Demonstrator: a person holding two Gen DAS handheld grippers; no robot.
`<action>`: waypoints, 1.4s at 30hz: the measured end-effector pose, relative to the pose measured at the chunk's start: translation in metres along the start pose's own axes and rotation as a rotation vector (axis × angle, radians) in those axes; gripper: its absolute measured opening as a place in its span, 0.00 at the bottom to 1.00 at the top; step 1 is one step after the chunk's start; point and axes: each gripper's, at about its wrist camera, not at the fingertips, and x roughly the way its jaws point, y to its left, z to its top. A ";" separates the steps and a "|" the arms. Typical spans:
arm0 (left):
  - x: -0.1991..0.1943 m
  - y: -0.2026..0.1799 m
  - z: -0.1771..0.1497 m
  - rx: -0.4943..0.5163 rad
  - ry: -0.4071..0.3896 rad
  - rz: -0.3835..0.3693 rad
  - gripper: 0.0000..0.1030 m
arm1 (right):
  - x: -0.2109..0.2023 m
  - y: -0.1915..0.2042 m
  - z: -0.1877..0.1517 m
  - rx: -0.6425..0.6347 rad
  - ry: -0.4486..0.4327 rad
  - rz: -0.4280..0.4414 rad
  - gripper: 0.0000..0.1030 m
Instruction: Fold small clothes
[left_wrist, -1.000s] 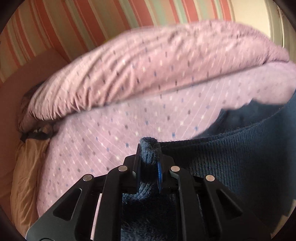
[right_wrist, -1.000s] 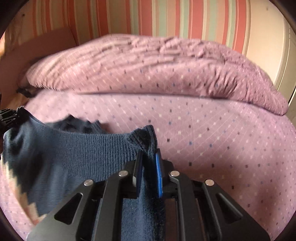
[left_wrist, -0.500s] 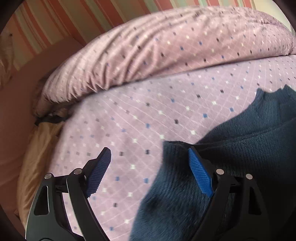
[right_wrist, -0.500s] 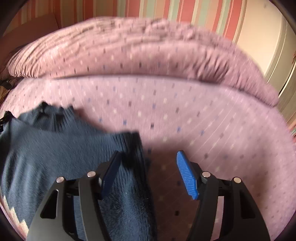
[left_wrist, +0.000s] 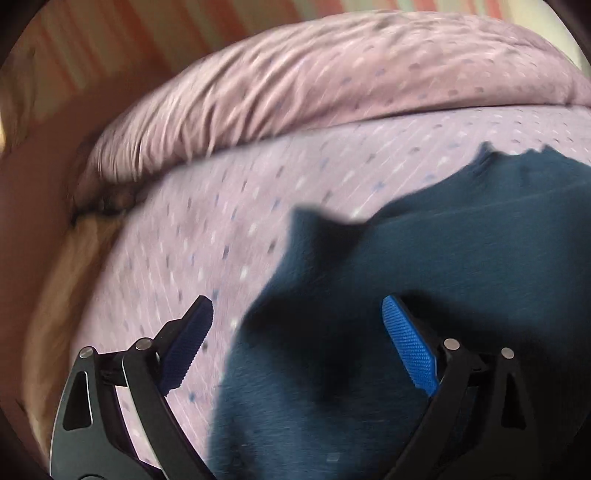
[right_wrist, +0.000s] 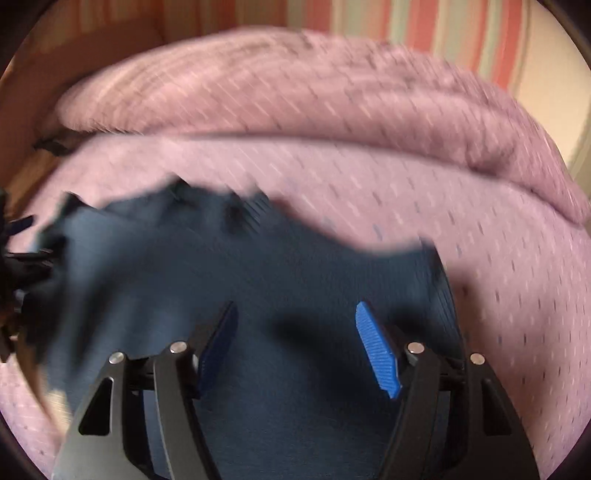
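Observation:
A small dark navy knit sweater (left_wrist: 424, 280) lies flat on a lilac dotted bedsheet (left_wrist: 229, 236). My left gripper (left_wrist: 297, 314) is open and empty, hovering over the sweater's left edge, its left finger over bare sheet. The sweater also shows in the right wrist view (right_wrist: 258, 288), with its collar at the far side. My right gripper (right_wrist: 295, 325) is open and empty above the sweater's right part. Both views are motion-blurred.
A long lilac pillow (left_wrist: 332, 81) lies across the back of the bed, also in the right wrist view (right_wrist: 295, 92). A striped wall (right_wrist: 461, 33) stands behind it. A tan cloth (left_wrist: 62, 280) lies by the bed's left edge. The other gripper shows at the left edge (right_wrist: 14, 251).
Both grippers let go of the sweater's corners, opened wide, and have drawn back over it. The sweater now lies flat on the sheet.

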 end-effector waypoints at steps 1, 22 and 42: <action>0.002 0.006 -0.003 -0.022 -0.002 -0.010 0.97 | 0.010 -0.012 -0.010 0.021 0.022 -0.011 0.66; -0.143 -0.112 -0.065 0.025 -0.131 -0.147 0.94 | -0.099 -0.039 -0.109 0.193 -0.089 -0.045 0.77; -0.142 -0.135 -0.105 -0.048 -0.047 -0.132 0.97 | -0.083 -0.073 -0.170 0.457 0.059 0.179 0.81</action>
